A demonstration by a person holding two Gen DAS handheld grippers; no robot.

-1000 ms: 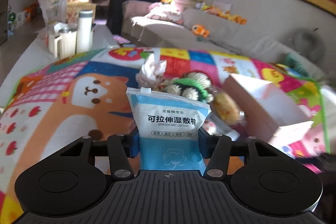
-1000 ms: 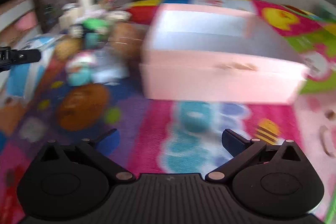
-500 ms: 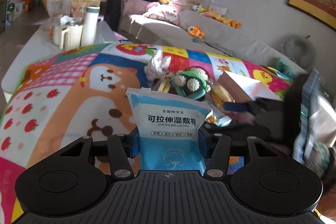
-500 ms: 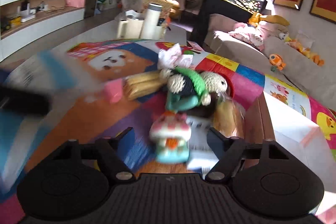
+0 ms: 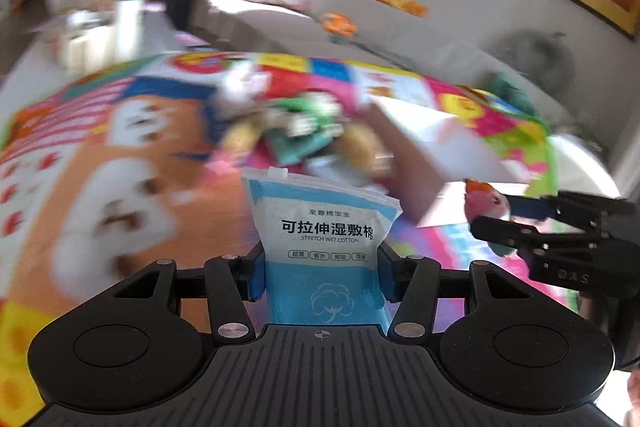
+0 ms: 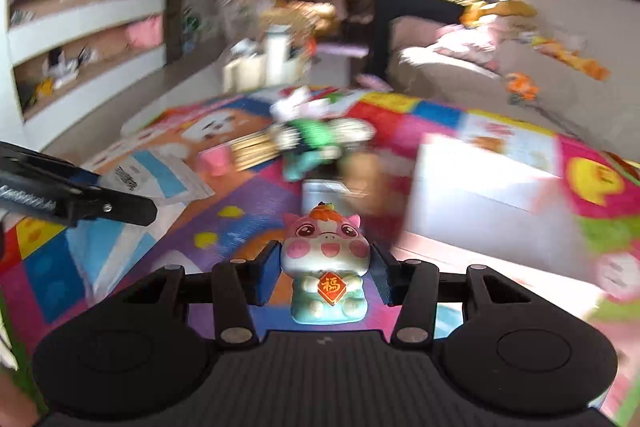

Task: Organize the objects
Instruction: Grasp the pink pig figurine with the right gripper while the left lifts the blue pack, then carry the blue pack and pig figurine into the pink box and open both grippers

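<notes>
My left gripper [image 5: 322, 273] is shut on a blue-and-white pouch of stretch wet cotton [image 5: 324, 247] and holds it upright above the colourful play mat [image 5: 100, 163]. My right gripper [image 6: 324, 271] is shut on a small pink-faced pig figurine [image 6: 325, 267] with a red tag, held above the mat. The right gripper also shows at the right of the left wrist view [image 5: 492, 215] with the figurine [image 5: 482, 201]. A pink open box [image 6: 480, 183] sits on the mat to the right, also seen in the left wrist view [image 5: 432, 151].
A blurred pile of toys [image 6: 320, 143], a green-and-white crocheted doll and a brown round toy, lies mid-mat. A small pink cup [image 6: 216, 159] sits left of it. A white bottle and jugs [image 6: 264, 63] stand on a far table. A sofa [image 6: 500, 83] lies behind.
My right gripper closed on the pig figurine and lifted it off the mat. My left gripper kept the pouch and swung a little; both views are motion-blurred.
</notes>
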